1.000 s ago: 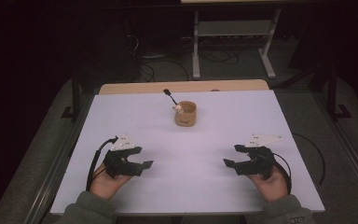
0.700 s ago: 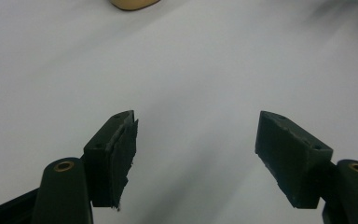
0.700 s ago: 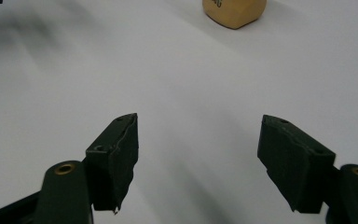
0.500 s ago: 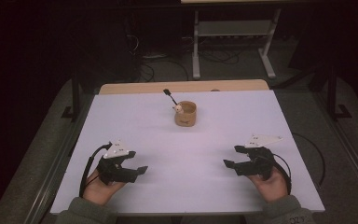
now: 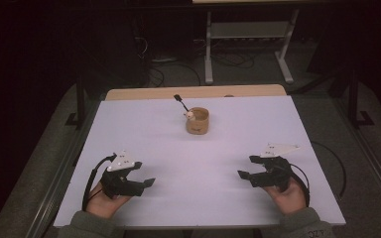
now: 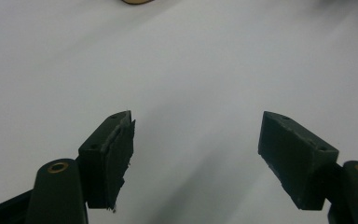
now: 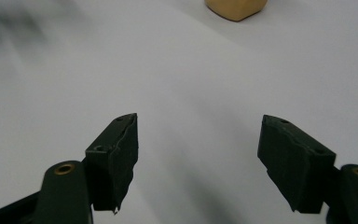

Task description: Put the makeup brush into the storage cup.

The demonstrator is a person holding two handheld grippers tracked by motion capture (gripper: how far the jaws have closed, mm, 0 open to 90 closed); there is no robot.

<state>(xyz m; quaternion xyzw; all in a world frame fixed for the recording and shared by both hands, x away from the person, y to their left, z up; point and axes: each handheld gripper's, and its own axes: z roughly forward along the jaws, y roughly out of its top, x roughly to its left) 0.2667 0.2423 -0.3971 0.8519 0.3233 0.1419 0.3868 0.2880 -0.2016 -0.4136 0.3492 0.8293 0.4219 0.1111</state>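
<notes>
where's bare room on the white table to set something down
Nearly everywhere: the wide patch between the left hand-held gripper and the right hand-held gripper, and both sides of the wooden cup on the table. Nowhere is crowded.

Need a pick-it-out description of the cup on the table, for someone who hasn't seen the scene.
Start at the white-covered rectangular table and look along its middle toward the far edge. There stands a small round tan wooden cup, alone, well beyond both hand-held grippers at the near edge. What sets it apart: a thin black-tipped stick leans out of it to the upper left, beside a small white ball at the rim.
</notes>
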